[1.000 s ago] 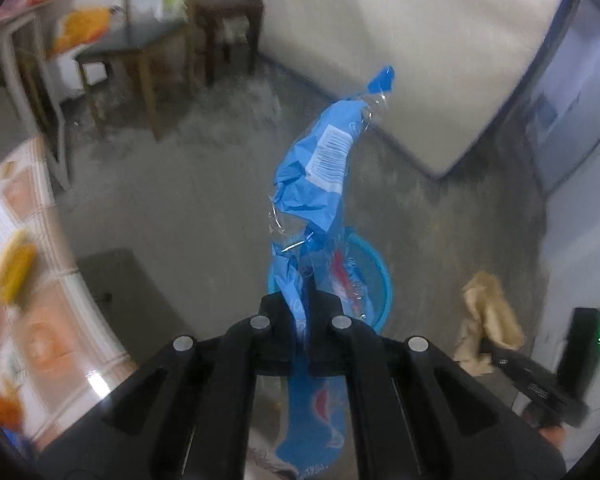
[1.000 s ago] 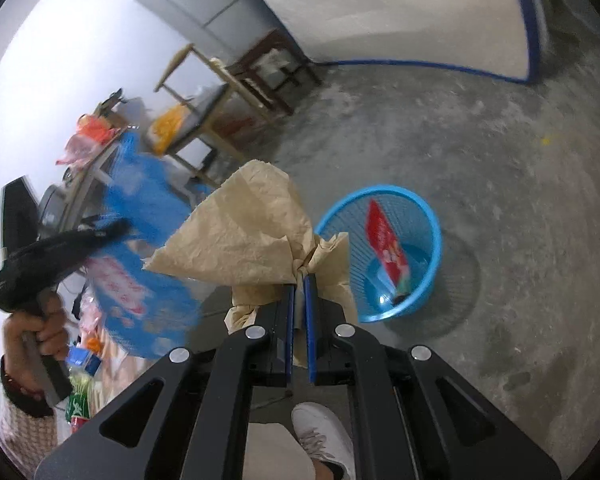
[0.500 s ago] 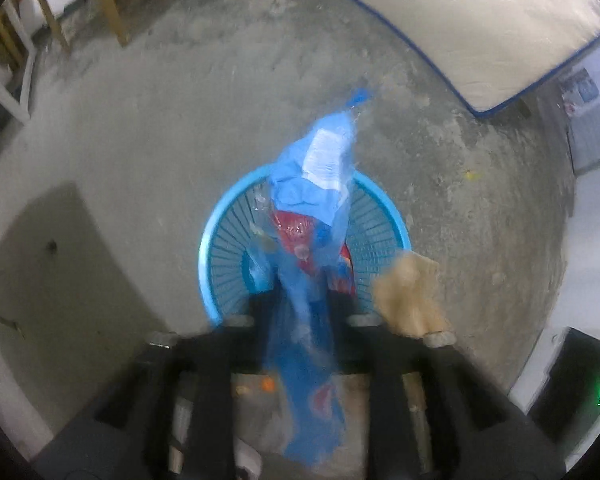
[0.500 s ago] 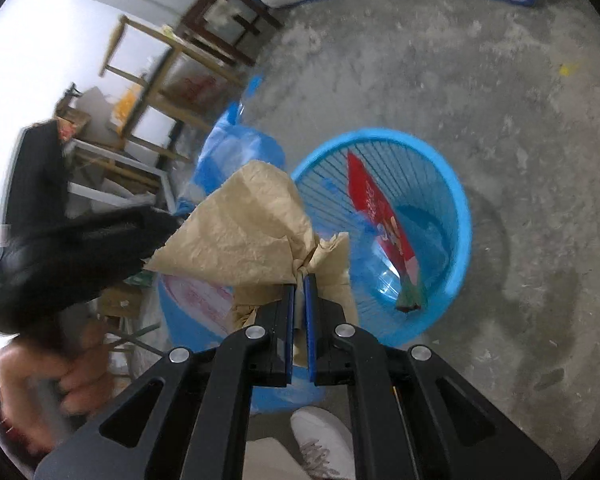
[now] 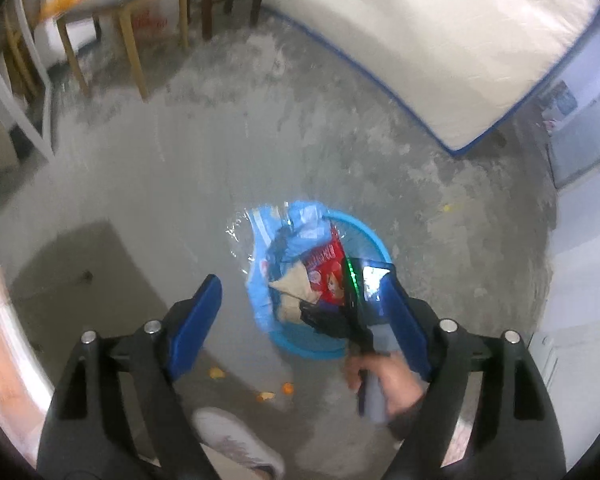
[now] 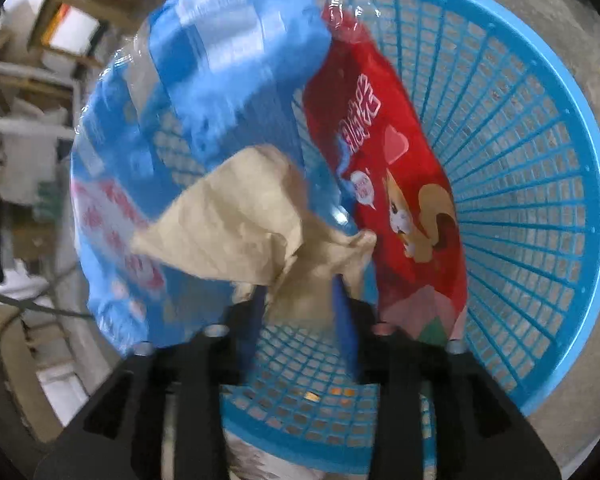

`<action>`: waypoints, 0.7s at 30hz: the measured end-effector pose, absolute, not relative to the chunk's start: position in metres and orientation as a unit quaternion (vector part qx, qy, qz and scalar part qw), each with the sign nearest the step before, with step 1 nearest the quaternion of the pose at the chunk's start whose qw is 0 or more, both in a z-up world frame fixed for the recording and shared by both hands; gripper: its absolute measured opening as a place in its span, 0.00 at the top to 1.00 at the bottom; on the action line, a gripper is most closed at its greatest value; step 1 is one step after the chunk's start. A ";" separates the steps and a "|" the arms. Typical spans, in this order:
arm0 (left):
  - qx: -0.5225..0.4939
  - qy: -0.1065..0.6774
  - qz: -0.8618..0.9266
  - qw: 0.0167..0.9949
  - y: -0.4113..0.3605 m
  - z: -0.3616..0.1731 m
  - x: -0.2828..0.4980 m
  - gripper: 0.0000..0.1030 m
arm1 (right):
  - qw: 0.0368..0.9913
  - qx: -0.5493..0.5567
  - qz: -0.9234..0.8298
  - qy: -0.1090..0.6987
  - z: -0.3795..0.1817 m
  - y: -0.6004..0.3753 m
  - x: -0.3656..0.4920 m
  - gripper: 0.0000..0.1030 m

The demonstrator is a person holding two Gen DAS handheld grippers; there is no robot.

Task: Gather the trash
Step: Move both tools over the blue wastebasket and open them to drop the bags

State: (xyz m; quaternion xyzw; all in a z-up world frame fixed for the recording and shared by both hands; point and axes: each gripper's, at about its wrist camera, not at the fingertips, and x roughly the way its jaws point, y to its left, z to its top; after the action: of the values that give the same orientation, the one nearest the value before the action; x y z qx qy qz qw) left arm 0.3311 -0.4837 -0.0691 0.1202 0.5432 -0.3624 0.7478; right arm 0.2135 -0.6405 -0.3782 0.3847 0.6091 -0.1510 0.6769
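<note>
dropping step: left gripper (image 5: 300,304) opening, nothing between its jaws; right gripper (image 6: 300,296) opening around brown paper (image 6: 244,220) over blue basket (image 6: 540,184); blue wrapper (image 6: 204,80) at ten o'clock. next: fetch more trash.

Motion blur smeared the blue wrapper (image 6: 204,60), so its print was unreadable. The brown paper (image 6: 252,220) hid part of the basket (image 6: 540,184) floor, and I couldn't tell if the pads touched it. The shoe (image 5: 236,448) was cut off at the bottom edge. Furniture behind was just a blur.
</note>
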 end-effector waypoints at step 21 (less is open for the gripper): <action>-0.018 0.476 -0.325 0.817 -0.195 0.067 0.293 0.24 | 0.761 0.371 -0.111 0.521 -0.265 -0.633 0.266 0.34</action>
State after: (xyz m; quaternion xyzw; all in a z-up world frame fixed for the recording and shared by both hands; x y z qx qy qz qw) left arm 0.2926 -0.1952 0.0669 -0.0178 0.4757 -0.3251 0.8171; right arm 0.2658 -0.6332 -0.2651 0.3714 0.5206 -0.1111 0.7607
